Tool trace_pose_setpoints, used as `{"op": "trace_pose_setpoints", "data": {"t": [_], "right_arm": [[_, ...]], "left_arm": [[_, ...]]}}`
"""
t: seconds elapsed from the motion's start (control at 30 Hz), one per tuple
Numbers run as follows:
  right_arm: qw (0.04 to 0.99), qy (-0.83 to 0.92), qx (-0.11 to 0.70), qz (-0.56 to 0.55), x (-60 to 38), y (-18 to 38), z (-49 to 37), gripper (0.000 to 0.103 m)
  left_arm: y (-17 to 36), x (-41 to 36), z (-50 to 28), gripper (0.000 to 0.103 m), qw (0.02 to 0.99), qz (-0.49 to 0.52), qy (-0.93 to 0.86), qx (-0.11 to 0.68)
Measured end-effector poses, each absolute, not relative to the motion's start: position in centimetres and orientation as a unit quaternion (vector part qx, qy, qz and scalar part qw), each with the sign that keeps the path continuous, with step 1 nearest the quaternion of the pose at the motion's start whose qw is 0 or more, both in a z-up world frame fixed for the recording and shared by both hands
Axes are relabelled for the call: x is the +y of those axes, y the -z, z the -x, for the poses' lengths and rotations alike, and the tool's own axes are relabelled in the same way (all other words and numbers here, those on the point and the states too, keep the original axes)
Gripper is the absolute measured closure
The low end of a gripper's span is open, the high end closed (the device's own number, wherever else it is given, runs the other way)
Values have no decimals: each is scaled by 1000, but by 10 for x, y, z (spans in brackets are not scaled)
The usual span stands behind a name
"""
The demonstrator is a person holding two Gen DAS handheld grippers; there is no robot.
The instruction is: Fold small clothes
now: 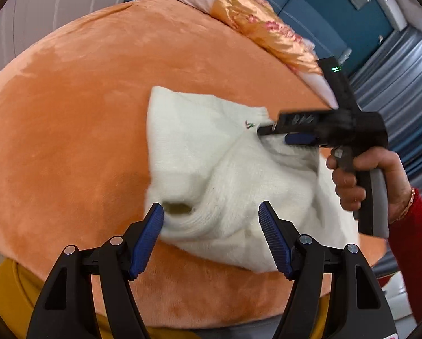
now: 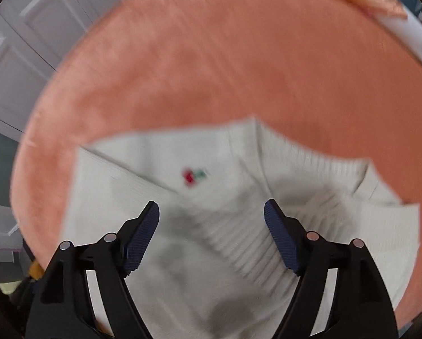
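1. A small cream-white knitted sweater [image 1: 211, 152] lies partly folded and rumpled on a wide orange plush bed cover [image 1: 69, 118], nearer the cover's right side in the left wrist view.
2. A tiny red and green embroidered motif [image 2: 193, 176] sits on the sweater's chest panel; it is blurred, so its shape cannot be told.
3. The left gripper [image 1: 211, 223], black with ribbed blue pads, has its fingers spread wide. The near ribbed edge of the sweater, with a dark opening in the knit, lies between them; the left pad [image 1: 147, 243] appears to touch that edge, though nothing is pinched.
4. The right gripper [image 2: 211, 227] hangs over the middle of the sweater with its fingers likewise spread apart, a ribbed fold of knit showing between them. Whether its pads touch the fabric cannot be told from the blurred right wrist view.
5. In the left wrist view the right gripper [image 1: 267, 133] reaches in from the right, its tips over the sweater near the motif, held by a bare right hand [image 1: 372, 175] with a red sleeve and a thin bracelet at the wrist.
6. A shiny orange and pink flowered quilt [image 1: 256, 19] is bunched along the far edge of the bed cover, well apart from the sweater.
7. A mustard-yellow cloth [image 1: 16, 285] shows below the near edge of the cover.
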State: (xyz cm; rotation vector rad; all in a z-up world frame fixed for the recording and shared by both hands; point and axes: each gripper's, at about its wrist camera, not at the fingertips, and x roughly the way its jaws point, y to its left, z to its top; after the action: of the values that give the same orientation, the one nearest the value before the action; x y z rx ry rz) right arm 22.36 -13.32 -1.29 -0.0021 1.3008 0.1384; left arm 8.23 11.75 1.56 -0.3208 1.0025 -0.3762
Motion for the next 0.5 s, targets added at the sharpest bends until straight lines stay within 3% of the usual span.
{"op": "trace_pose_setpoints", "data": {"t": [0.03,0.07,0.1,0.17,0.3,0.37,0.5], "right_arm": [[794,-68,604,9,-127,15,-224,80],[799,-76,597,15,-119,12,-224,97],[809,-87,581,25,-106,0,-226,98],[842,-122,525,30,-80,-41,-227,98],[874,-178,452,24,-38,-95,-237,98],[863,-190,466,36,-21,-75,-252,98],[807,-142,560,122,-6,24,-275,96]], "left_arm": [[-12,114,-86,36,850,140,174,476],[-8,112,-87,36,851,132,168,480],[-6,114,-88,36,850,130,166,482],[-3,120,-85,46,849,133,165,484],[-3,132,-82,46,851,142,145,485],[-2,142,-80,44,847,175,138,482],[2,156,-79,35,828,243,142,484]]}}
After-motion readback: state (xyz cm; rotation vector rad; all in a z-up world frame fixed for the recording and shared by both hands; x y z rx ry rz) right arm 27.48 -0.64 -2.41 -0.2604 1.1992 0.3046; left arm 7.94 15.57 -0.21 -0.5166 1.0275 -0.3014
